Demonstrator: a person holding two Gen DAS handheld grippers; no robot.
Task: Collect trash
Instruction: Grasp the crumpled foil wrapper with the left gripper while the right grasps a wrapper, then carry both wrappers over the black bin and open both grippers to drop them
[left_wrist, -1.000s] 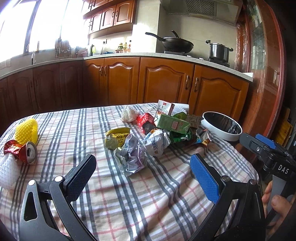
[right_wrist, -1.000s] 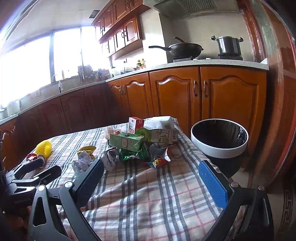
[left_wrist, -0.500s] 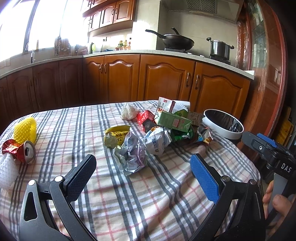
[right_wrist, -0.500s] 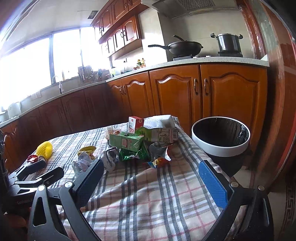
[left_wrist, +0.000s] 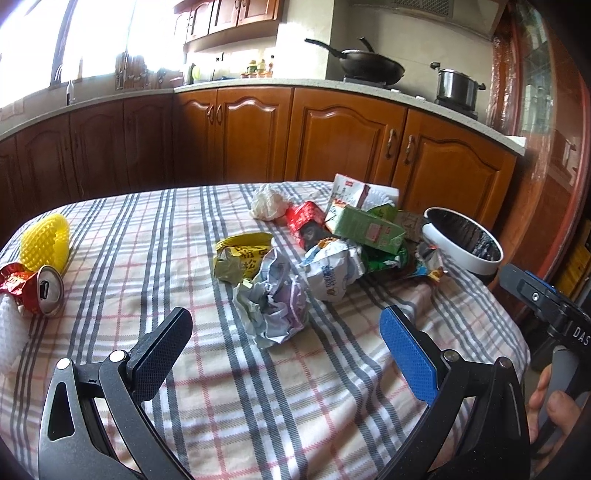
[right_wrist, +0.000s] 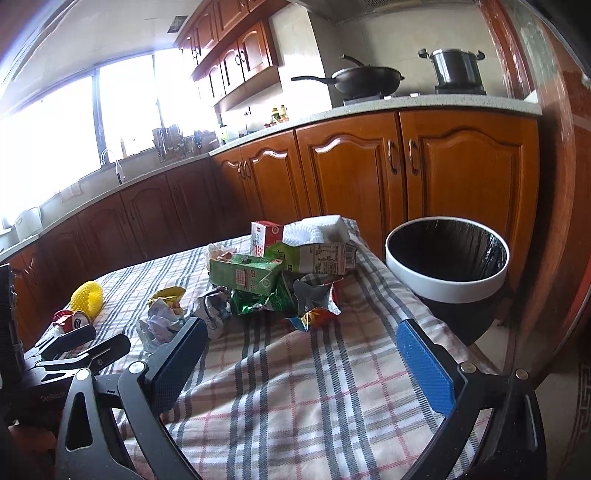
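A pile of trash lies on the checked tablecloth: crumpled paper, a yellow wrapper, a green carton, a red wrapper, a white tissue and foil snack bags. A white-rimmed bin with a black liner stands off the table's right edge. My left gripper is open and empty, just short of the crumpled paper. My right gripper is open and empty, in front of the pile.
At the table's left end lie a red can, a yellow foam net and white foam. Wooden kitchen cabinets run behind the table, with a wok and pot on the counter.
Both grippers stay open and have eased slightly forward toward the pile. No trash has moved.
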